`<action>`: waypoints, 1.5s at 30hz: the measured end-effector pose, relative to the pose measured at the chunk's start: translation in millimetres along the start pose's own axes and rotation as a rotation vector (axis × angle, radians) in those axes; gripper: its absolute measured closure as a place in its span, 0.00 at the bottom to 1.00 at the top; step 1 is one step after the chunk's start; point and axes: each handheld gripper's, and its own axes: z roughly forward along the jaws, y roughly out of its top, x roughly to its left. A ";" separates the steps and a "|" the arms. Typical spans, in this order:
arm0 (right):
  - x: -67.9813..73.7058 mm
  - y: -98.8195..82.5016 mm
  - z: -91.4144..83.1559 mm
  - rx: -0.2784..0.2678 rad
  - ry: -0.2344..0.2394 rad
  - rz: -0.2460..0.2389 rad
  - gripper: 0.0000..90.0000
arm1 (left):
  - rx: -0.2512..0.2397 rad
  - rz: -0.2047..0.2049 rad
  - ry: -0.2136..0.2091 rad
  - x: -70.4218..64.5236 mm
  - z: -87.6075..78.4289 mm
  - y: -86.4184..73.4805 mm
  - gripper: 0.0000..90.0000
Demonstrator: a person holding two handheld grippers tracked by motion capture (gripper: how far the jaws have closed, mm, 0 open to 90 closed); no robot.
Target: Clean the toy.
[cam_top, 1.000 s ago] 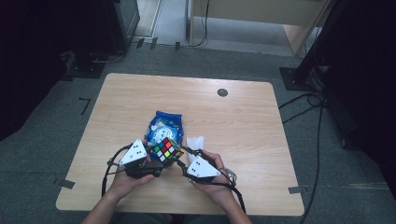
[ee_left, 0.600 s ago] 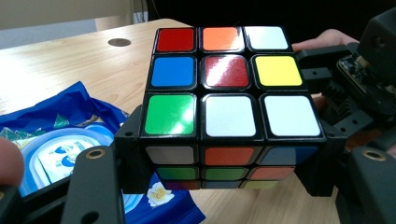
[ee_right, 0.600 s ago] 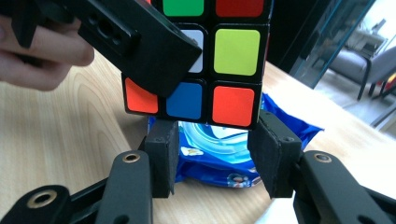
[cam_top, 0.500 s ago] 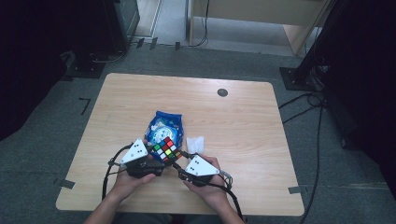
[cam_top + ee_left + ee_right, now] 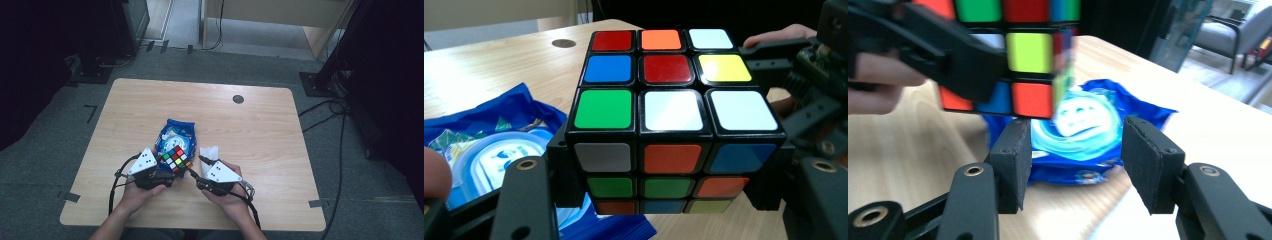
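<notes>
A scrambled colour cube hangs just above the table near its front edge, and my left gripper is shut on it. In the left gripper view the cube sits close up, clamped between the two black jaws of that gripper. My right gripper stands open just right of the cube, with nothing between its fingers. In the right gripper view the cube is up and to the left of the open gripper, apart from it.
A blue snack packet lies flat behind and under the cube, also seen as the packet. A white folded paper lies to its right. A dark round grommet sits at the back of the wooden table.
The right gripper moved left towards the cube, then drew back a little to the right. The cube stays held in the left gripper.
</notes>
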 end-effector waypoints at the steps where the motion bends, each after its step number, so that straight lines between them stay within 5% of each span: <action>1: -1.9 0.0 -0.6 -0.002 -0.002 0.005 0.53 | -0.004 -0.005 -0.008 0.7 -0.5 0.2 0.38; 10: 18.8 2.4 8.3 0.023 0.048 -0.069 0.52 | -0.002 0.001 -0.039 -5.9 4.0 -0.3 0.38; 15: 24.7 2.9 9.2 0.043 0.039 -0.057 0.53 | 0.003 0.006 -0.038 -8.1 5.8 -1.0 0.37; 19: 25.8 3.4 10.5 0.045 0.053 0.011 0.53 | -0.003 -0.011 -0.039 -6.6 5.8 -0.7 0.37; 24: 27.2 4.2 10.4 0.039 0.054 0.041 0.53 | 0.017 -0.016 -0.035 -8.3 9.3 -2.6 0.37; 30: 23.7 3.6 9.8 0.032 0.072 0.039 0.47 | 0.015 0.005 -0.011 -7.4 6.8 -2.1 0.38; 33: 10.5 -1.1 8.6 0.116 0.027 0.014 0.45 | 0.022 -0.015 0.025 -2.8 5.8 -2.4 0.38; 39: -15.3 14.3 -13.8 0.020 -0.062 0.168 0.45 | 0.068 0.033 0.098 -5.5 13.1 -6.9 0.38; 45: 2.3 36.9 -18.0 -0.067 0.001 0.338 0.34 | 0.134 0.121 0.157 -19.5 25.5 -12.2 0.38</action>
